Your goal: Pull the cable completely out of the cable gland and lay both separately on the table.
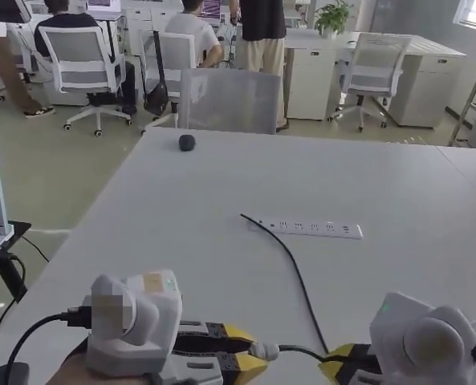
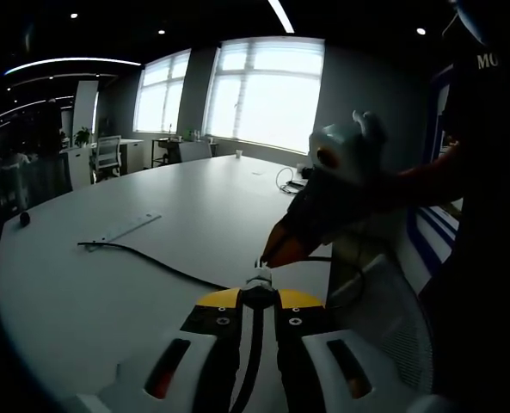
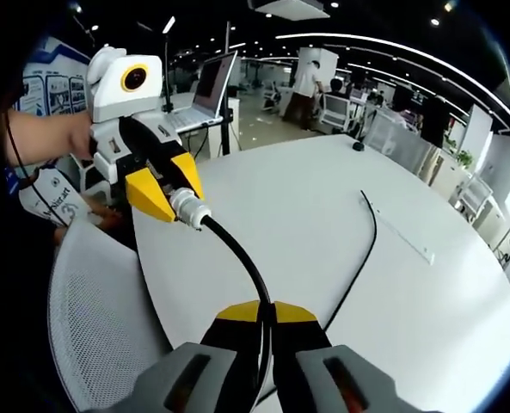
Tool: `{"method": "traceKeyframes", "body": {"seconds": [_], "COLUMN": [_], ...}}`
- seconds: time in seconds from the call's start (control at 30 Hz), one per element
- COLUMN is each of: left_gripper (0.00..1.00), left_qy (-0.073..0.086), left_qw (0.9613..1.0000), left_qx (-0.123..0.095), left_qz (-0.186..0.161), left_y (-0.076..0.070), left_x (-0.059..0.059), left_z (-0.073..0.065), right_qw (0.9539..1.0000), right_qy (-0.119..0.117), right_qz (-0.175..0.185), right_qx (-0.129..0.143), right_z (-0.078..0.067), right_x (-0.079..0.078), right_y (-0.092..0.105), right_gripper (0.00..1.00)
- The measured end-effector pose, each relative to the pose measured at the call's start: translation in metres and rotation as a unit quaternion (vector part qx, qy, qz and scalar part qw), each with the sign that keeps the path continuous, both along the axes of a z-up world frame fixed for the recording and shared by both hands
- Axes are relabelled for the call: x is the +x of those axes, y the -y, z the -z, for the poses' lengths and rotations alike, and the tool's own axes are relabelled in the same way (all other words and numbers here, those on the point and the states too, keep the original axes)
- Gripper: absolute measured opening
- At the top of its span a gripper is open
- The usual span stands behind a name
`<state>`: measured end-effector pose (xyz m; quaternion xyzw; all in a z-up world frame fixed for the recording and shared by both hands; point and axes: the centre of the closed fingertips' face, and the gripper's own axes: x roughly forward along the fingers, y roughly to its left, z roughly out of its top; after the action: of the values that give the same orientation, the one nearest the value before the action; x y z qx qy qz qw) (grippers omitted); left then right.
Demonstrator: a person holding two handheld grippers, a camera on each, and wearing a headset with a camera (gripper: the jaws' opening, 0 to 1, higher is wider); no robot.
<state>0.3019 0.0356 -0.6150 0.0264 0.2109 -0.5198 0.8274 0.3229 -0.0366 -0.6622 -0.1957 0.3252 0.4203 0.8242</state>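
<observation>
The left hand-held gripper (image 1: 250, 351) is clenched on the gland (image 1: 263, 350), held in the air at the near edge of the tabletop (image 1: 181, 224). The cable (image 1: 290, 261) sits in the gland, not yet pulled out. Just to the right, the right hand-held gripper (image 1: 338, 365) grasps the cable close beside the gland. The rest trails across the tabletop, its free end near a strip (image 1: 310, 228).

White letters "MO" stand on a dark garment (image 2: 488, 95) at the upper right of the left gripper view. In the right gripper view, a white tag (image 3: 52, 203) at the left edge carries small print, seemingly ending ".art".
</observation>
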Motion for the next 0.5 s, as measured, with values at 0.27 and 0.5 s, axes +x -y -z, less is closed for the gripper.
{"method": "traceKeyframes", "body": {"seconds": [0.27,0.5], "left_gripper": [0.15,0.15], "left_qy": [-0.003,-0.004], "left_qw": [1.0000,1.0000], "left_qx": [0.002,0.001], "left_qz": [0.000,-0.001], "left_y": [-0.001,-0.001], "left_x": [0.000,0.000], "left_z": [0.002,0.003], "right_qw": [0.9985,0.9972], "right_qy": [-0.031,-0.039], "right_qz": [0.045,0.065], "right_qx": [0.005,-0.001], "right_z": [0.014,0.020], "right_x": [0.005,0.007], "right_y": [0.016,0.024], "right_gripper": [0.00,0.00]}}
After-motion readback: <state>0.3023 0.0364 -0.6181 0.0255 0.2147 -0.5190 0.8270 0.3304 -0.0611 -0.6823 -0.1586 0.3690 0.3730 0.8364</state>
